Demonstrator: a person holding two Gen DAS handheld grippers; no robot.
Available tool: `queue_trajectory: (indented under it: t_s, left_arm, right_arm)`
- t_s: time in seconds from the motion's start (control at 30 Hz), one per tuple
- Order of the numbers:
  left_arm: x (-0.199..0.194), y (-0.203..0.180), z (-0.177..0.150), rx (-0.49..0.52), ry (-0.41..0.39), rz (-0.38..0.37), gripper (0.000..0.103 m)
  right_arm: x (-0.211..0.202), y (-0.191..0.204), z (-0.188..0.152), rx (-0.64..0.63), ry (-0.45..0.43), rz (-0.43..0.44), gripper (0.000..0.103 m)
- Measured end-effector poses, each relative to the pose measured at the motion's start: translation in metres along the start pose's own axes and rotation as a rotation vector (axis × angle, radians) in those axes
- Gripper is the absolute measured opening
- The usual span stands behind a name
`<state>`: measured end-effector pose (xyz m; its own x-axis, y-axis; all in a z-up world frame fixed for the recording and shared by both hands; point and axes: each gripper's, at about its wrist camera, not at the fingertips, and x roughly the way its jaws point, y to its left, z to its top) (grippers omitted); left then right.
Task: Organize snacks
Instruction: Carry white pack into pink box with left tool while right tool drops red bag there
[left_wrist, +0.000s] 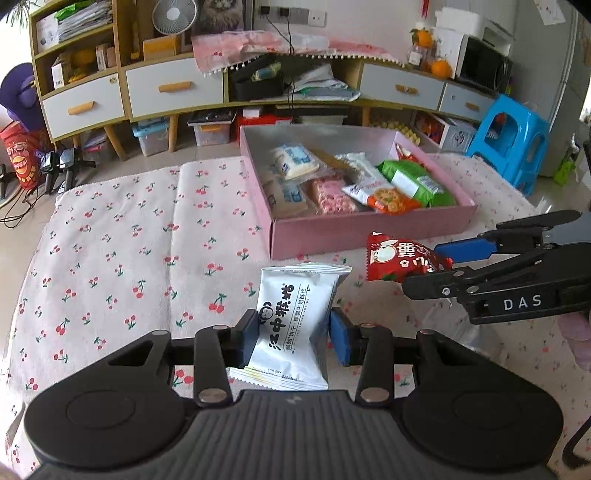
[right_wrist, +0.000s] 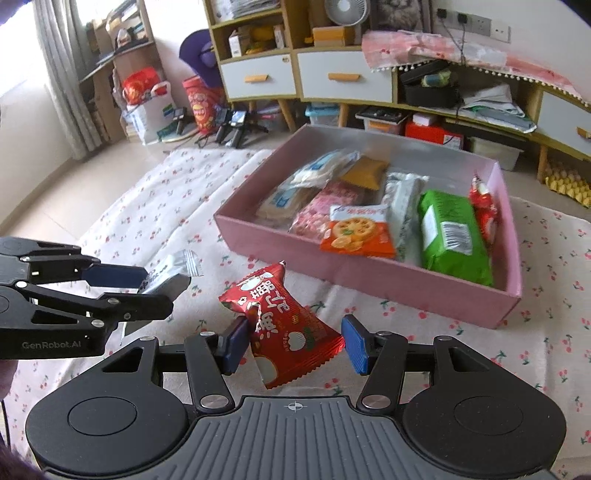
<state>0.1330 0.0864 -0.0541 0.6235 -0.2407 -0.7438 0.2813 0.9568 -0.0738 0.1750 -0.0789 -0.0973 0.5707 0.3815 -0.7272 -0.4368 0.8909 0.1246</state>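
A white snack packet (left_wrist: 291, 317) with black lettering stands upright between the blue pads of my left gripper (left_wrist: 293, 332), which is shut on it above the cherry-print cloth (left_wrist: 122, 258). In the right wrist view the same packet (right_wrist: 173, 266) pokes out of the left gripper (right_wrist: 159, 288) at the left edge. My right gripper (right_wrist: 295, 341) is shut on a red snack packet (right_wrist: 291, 332), held tilted above the cloth. The left wrist view has that red packet (left_wrist: 399, 258) in the right gripper (left_wrist: 428, 269) on the right. Just beyond both stands the pink box (left_wrist: 369, 225) (right_wrist: 369, 280).
The box holds several snacks, among them a green packet (right_wrist: 454, 236), an orange cracker packet (right_wrist: 356, 232) and blue-white packets (left_wrist: 295, 162). Behind it stands a long sideboard with drawers (left_wrist: 173, 88). A blue plastic stool (left_wrist: 513, 140) is at the right, with floor clutter at the left.
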Motion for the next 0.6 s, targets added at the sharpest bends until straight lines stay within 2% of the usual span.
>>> queue_trajectory:
  t_s: [0.4,0.6]
  left_arm:
    - [-0.011,-0.007,0.023,-0.070,-0.078,-0.031,0.038]
    - [0.002,-0.013,0.041,-0.090,-0.103,-0.002,0.038]
  right_arm:
    - [-0.027,-0.034,0.009,0.105,-0.083,0.003,0.054]
    - [-0.041,-0.063,0.018,0.200,-0.150,0.007,0.054]
